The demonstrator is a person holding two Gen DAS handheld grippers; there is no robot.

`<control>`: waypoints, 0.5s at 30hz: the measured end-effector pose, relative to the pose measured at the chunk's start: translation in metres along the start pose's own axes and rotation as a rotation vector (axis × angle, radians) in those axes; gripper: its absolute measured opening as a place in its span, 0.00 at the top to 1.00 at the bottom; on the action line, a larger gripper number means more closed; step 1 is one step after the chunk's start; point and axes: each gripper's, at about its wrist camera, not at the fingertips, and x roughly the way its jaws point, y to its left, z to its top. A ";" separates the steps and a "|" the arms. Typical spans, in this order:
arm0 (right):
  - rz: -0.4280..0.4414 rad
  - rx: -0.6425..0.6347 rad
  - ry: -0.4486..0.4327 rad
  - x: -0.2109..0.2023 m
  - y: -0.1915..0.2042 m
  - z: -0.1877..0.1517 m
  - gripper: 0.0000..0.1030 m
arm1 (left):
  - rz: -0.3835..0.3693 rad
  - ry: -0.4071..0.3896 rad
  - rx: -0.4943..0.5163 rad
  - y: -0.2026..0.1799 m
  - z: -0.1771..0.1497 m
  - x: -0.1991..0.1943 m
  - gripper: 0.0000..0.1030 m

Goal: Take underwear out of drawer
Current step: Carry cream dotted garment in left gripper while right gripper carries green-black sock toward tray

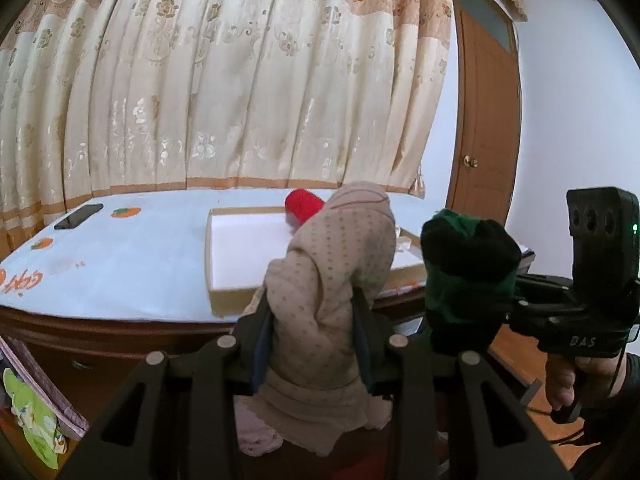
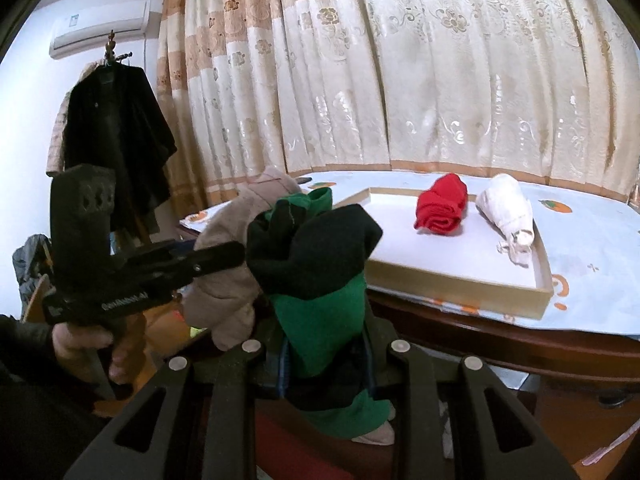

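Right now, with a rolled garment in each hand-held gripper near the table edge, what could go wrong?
1. The beige roll stands tall above the left hand-held gripper; its loose top could unroll or slip.
2. The green and black roll bulges over the right hand-held gripper and nearly touches the beige one; they might snag.
3. Either roll could knock the shallow tray at the table edge.

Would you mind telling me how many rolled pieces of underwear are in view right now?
4. A beige dotted roll sits in the left claw, a green-and-black roll in the right claw, and a red roll and white roll lie in the tray. Others may be hidden.
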 end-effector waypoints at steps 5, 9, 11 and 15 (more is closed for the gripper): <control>0.035 0.056 0.008 -0.001 -0.001 0.022 0.71 | 0.008 -0.016 0.005 0.001 0.018 0.000 0.67; 0.050 0.080 0.010 0.000 -0.003 0.036 0.71 | 0.024 -0.020 0.021 0.003 0.032 0.003 0.67; 0.036 0.074 0.016 0.003 -0.004 0.043 0.71 | 0.022 -0.019 0.022 0.005 0.037 0.004 0.67; 0.030 0.085 0.033 0.013 -0.011 0.058 0.71 | 0.029 -0.020 0.026 0.010 0.049 0.011 0.67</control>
